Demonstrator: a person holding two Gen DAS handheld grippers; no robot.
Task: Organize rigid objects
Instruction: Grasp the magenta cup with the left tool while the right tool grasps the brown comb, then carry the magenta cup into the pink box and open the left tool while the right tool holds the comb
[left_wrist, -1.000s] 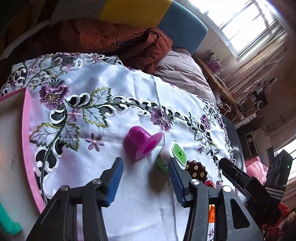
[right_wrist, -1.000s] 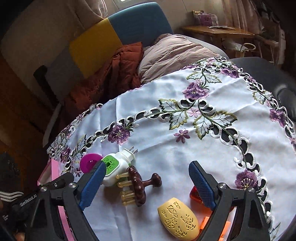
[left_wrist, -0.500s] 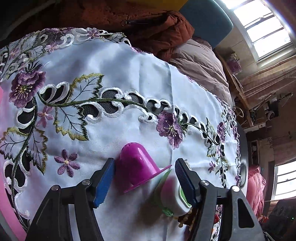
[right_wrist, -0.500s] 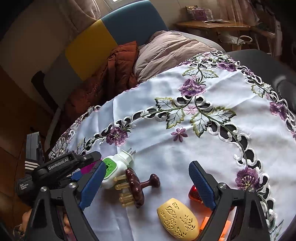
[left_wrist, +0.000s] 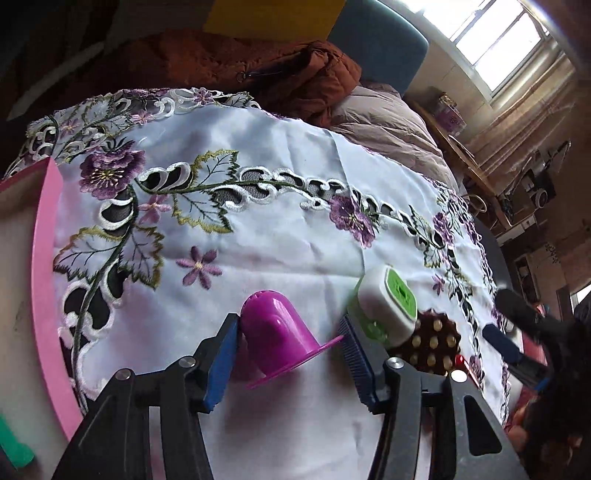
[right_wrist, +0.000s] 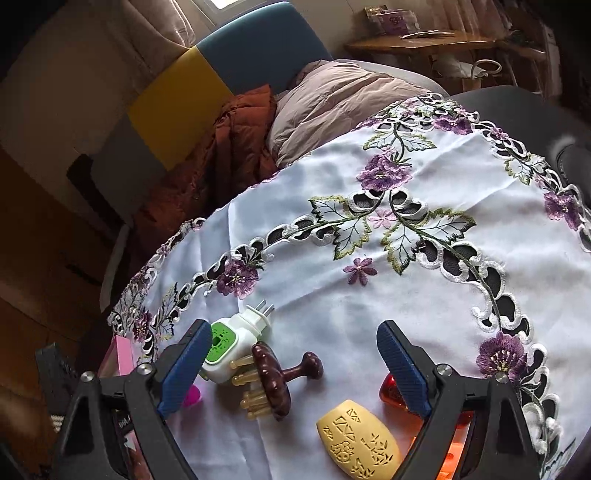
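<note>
Left tool (left_wrist: 286, 345) down on the bench, jaws just closing around the purple cup (left_wrist: 275, 334), which lies on its side on the white cloth (left_wrist: 280, 155), dome toward the left pad, flared rim at the right pad. Left pad touching the dome; right pad seemingly at the rim edge, firm pinch hard to confirm. Cup axis running roughly across the jaws. Pink tray (left_wrist: 44, 295) off to the left, likely destination. Right tool (right_wrist: 291, 369) spread wide, holding nothing, hovering over the brown brush (right_wrist: 275, 380) beside the green-and-white plug (right_wrist: 232, 343).
</note>
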